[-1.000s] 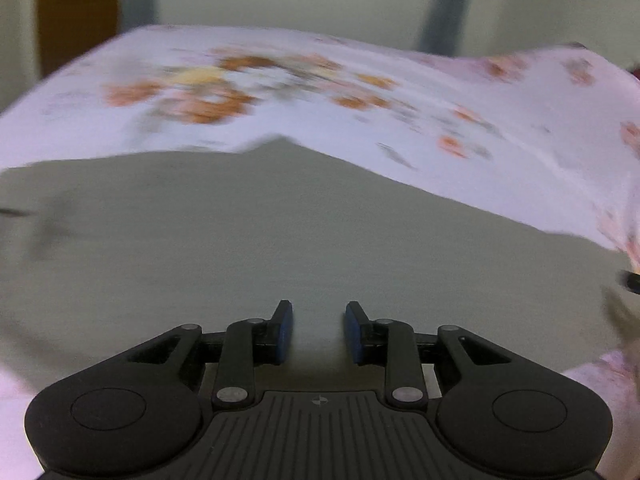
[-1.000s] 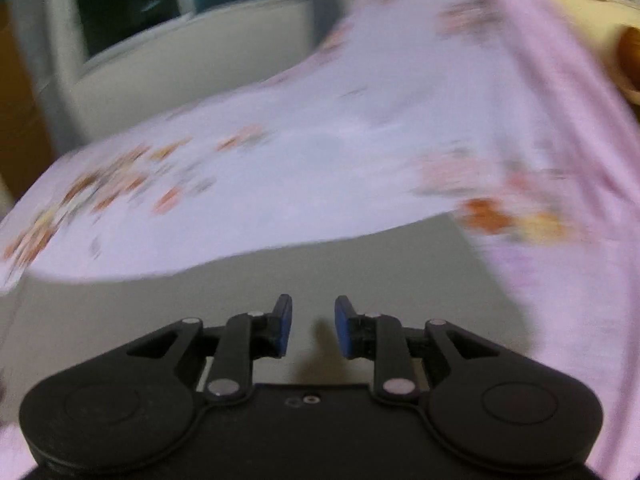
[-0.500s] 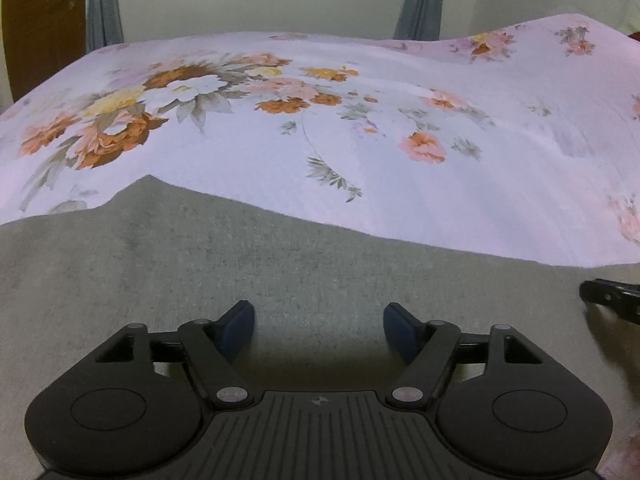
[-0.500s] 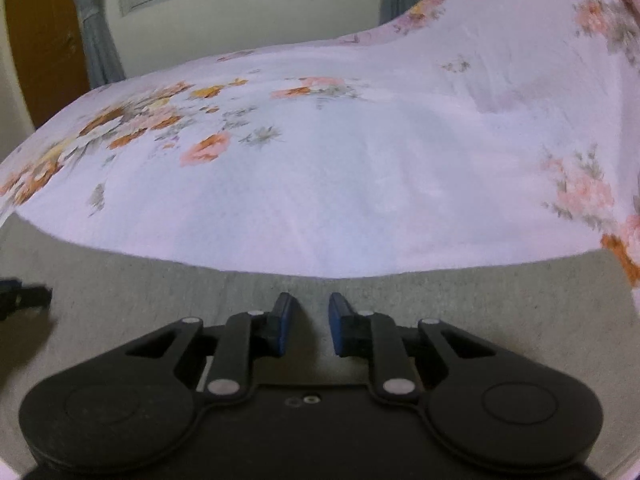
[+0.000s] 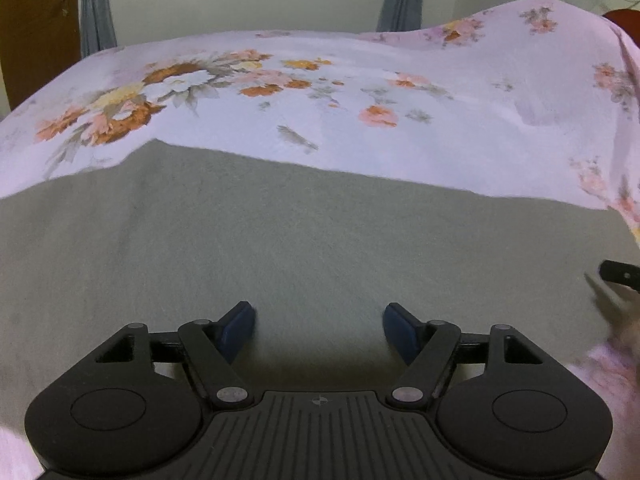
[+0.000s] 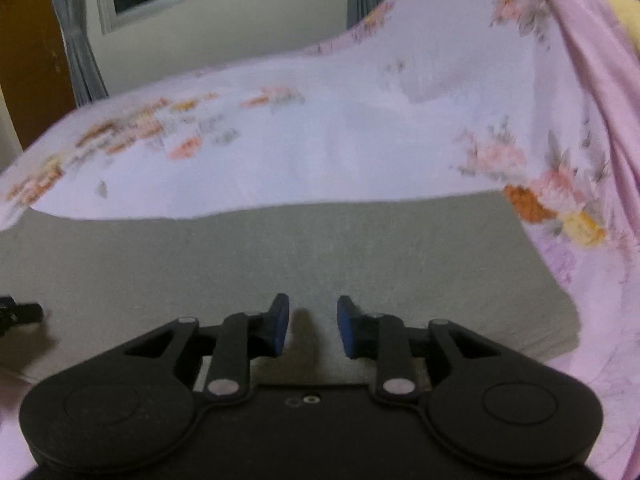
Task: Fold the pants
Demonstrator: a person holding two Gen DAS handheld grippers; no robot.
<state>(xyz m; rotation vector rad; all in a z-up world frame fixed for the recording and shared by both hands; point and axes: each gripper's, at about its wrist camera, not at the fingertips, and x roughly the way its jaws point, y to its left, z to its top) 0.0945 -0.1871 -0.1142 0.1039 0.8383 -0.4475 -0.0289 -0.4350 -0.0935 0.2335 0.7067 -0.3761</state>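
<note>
The grey-green pants (image 5: 304,240) lie flat on a bed with a pink floral sheet (image 5: 360,92). They also show in the right wrist view (image 6: 280,256). My left gripper (image 5: 318,326) is wide open and empty just above the near part of the pants. My right gripper (image 6: 310,326) is partly open and empty over the pants' near edge, with its blue pads apart. The tip of the right gripper shows at the right edge of the left wrist view (image 5: 622,274). The left gripper's tip shows at the left edge of the right wrist view (image 6: 20,312).
The floral sheet (image 6: 360,132) rises into a hump at the far right (image 6: 560,60). A window with grey curtains (image 6: 76,40) and a pale wall stand behind the bed. A brown wooden door (image 5: 36,32) is at the far left.
My left gripper opened wide, from nearly shut a second ago. My right gripper opened a little. Both views steadied and drew back slightly over the pants.
</note>
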